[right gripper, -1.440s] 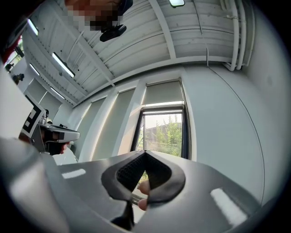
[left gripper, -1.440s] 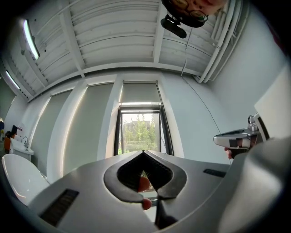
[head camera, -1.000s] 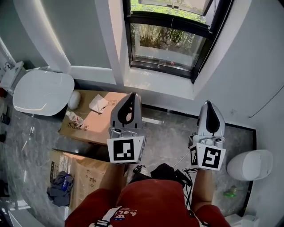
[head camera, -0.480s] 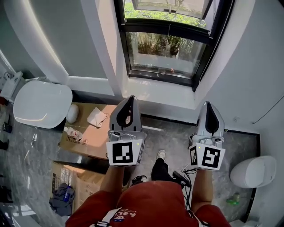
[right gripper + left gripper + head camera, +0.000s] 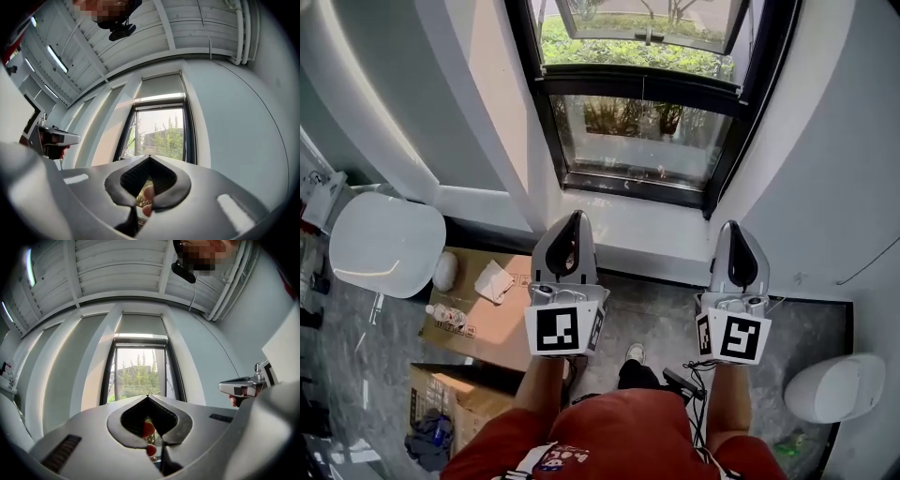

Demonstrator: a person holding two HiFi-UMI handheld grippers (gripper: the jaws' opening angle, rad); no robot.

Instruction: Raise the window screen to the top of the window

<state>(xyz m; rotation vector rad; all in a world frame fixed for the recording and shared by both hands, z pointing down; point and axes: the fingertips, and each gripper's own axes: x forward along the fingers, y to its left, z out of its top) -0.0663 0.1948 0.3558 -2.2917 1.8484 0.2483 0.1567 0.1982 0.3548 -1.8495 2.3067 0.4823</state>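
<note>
The black-framed window (image 5: 642, 103) stands straight ahead; its lower pane (image 5: 639, 136) looks hazy, with a thin cord (image 5: 643, 94) hanging at its middle. In the left gripper view a grey panel (image 5: 140, 324) fills the top of the window opening above the glass (image 5: 138, 371), and it also shows in the right gripper view (image 5: 161, 86). My left gripper (image 5: 573, 219) (image 5: 148, 397) and right gripper (image 5: 733, 228) (image 5: 149, 157) are held side by side short of the white sill (image 5: 628, 225). Both are shut and empty, pointing slightly upward at the window and touching nothing.
A white toilet (image 5: 384, 244) stands at the left, with cardboard boxes (image 5: 492, 323) holding a bottle (image 5: 450, 319) and a tissue beside it. Another white fixture (image 5: 834, 389) sits on the floor at lower right. White walls flank the window recess.
The person has stepped forward, so both grippers are nearer the window and the window looms larger. The boxes and toilet have slid back in view. Both jaws stay shut.
</note>
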